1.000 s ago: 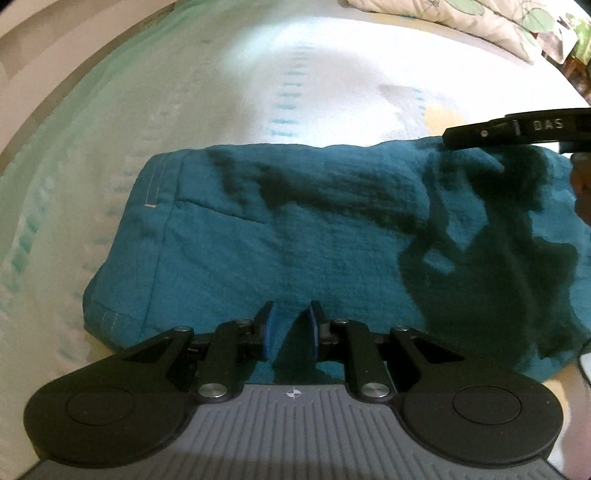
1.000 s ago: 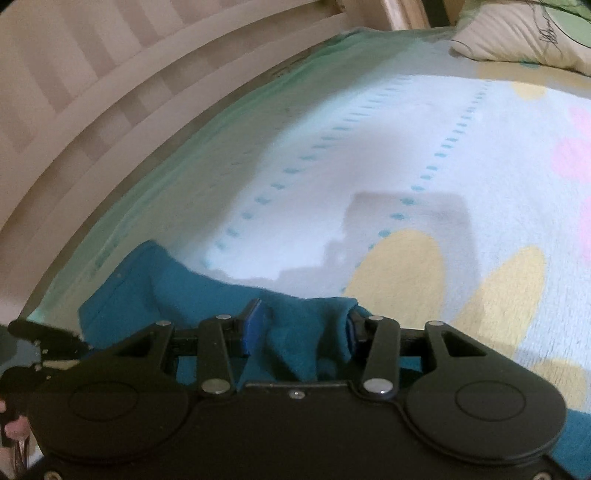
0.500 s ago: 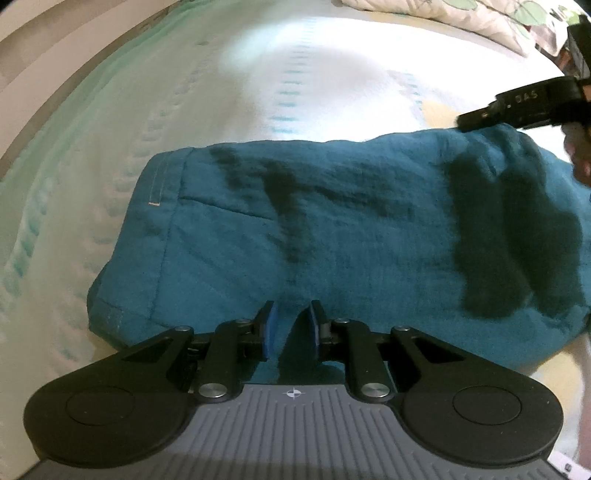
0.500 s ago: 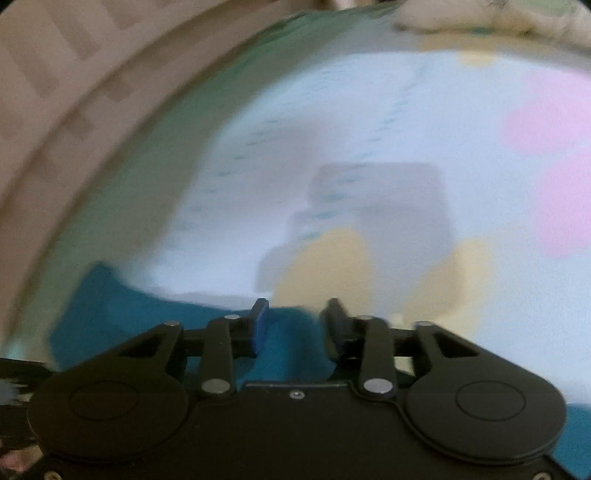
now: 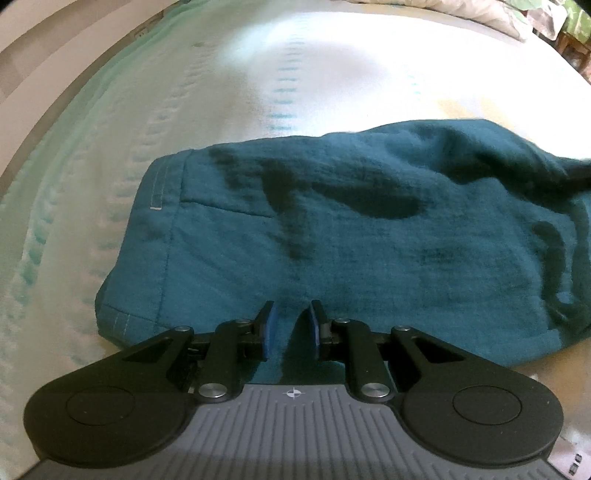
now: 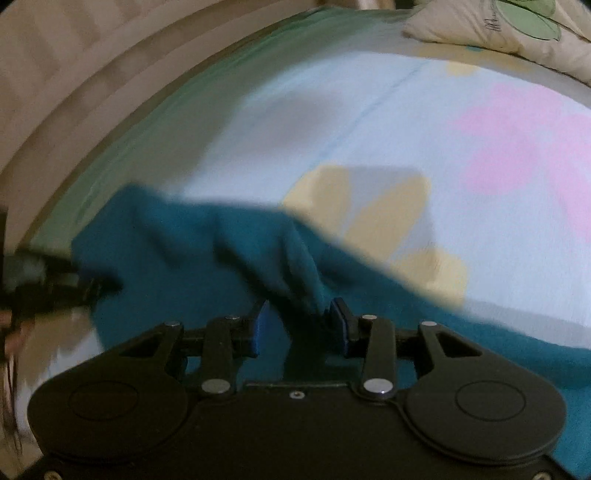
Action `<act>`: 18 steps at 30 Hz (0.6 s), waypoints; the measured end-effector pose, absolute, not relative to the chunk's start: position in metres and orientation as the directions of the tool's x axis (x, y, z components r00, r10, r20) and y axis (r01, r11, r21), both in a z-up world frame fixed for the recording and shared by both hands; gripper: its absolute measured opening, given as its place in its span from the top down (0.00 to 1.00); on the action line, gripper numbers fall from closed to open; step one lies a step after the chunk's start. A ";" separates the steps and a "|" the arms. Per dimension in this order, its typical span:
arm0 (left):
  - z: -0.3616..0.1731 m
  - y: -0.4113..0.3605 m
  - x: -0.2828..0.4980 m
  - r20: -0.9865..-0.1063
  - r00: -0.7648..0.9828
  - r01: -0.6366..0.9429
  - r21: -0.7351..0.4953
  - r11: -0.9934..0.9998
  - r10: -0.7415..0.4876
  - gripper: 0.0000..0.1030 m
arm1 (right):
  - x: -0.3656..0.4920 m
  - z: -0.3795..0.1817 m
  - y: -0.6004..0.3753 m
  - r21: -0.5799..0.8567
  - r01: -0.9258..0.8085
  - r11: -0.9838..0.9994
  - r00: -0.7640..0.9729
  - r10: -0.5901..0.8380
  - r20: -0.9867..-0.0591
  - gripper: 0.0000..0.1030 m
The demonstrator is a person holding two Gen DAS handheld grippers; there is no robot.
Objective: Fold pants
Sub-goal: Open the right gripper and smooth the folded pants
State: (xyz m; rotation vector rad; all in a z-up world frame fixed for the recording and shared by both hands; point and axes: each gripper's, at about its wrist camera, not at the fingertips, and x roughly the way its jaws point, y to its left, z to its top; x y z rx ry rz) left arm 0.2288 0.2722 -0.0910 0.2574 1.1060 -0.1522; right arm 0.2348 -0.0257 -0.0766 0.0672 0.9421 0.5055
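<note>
Teal pants (image 5: 351, 236) lie folded across the bed, the waistband with its belt loop to the left. My left gripper (image 5: 290, 325) is at the pants' near edge, its blue pads close together and pinching a ridge of the cloth. In the right wrist view, my right gripper (image 6: 299, 325) is shut on a bunched fold of the pants (image 6: 207, 258), which hangs lifted off the sheet. The right gripper shows as a dark blur at the right edge of the left wrist view (image 5: 578, 171). The left gripper is a blurred dark shape at the left (image 6: 66, 284).
The bedsheet (image 6: 461, 122) is pale blue with yellow and pink flower shapes. A green-edged border (image 5: 122, 85) runs along the bed's far side by a wall. A patterned pillow (image 6: 517, 29) lies at the head of the bed. A hand (image 6: 14, 332) shows at the left edge.
My right gripper has carried its bunch of cloth to the right, sliding to the edge of the left wrist view. The pants' right part has risen and wrinkled. The left gripper has stayed put.
</note>
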 end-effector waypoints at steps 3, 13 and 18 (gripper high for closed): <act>-0.092 0.269 0.229 -0.897 0.442 0.248 0.142 0.958 0.018 0.82 | 0.205 -0.082 -0.016 0.182 -0.397 0.899 0.534 0.388 -0.751 0.53; -0.092 0.262 0.230 -0.897 0.441 0.249 0.161 0.955 0.036 0.82 | 0.209 -0.074 -0.031 0.233 -0.342 0.910 0.585 0.400 -0.705 0.53; -0.093 0.264 0.229 -0.895 0.445 0.250 0.156 0.955 0.030 0.82 | 0.206 -0.081 -0.018 0.257 -0.385 0.886 0.533 0.441 -0.722 0.53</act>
